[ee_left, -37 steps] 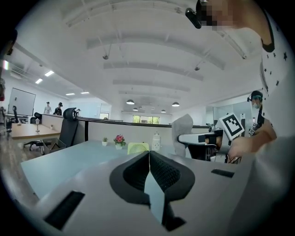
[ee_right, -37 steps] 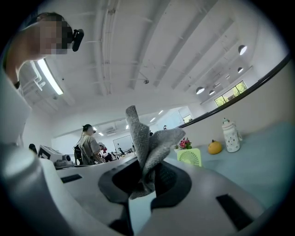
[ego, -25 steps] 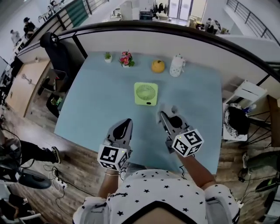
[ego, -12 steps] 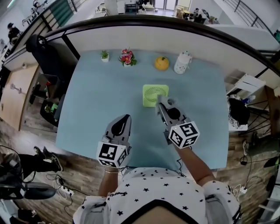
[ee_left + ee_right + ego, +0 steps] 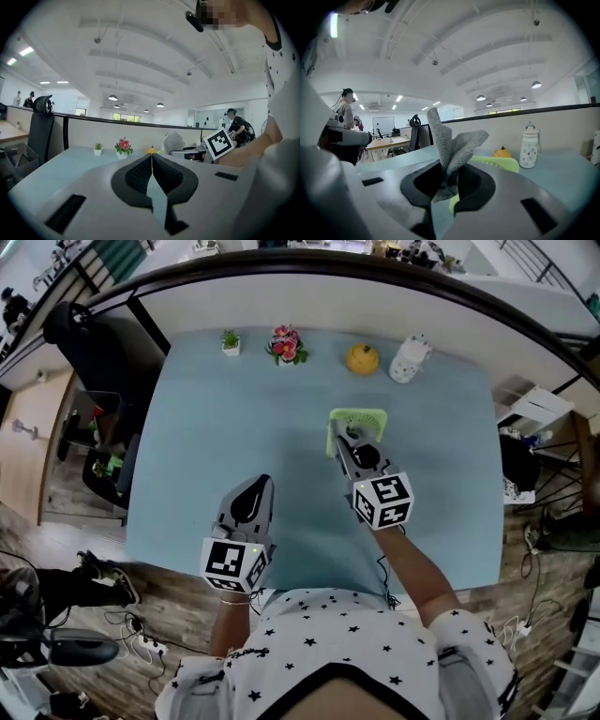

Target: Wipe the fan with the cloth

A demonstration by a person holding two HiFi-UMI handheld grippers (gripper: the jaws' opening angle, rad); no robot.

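The green fan [image 5: 364,416] lies flat on the tabletop [image 5: 206,427]. The right tongs [image 5: 345,439] hover over the fan's near edge, clenched on the grey cloth [image 5: 451,140]. The left tongs [image 5: 259,486], well to the fan's left and nearer the person, are pressed together on nothing. Wiping looks about to begin: next the cloth needs lowering onto the grille, then sweeping across it.

Bright, even light from ceiling lamps [image 5: 112,97]. Shadows on the desk [image 5: 206,427] are soft. All views show strong fisheye bending. Gripper views have dark corners and a soft foreground.
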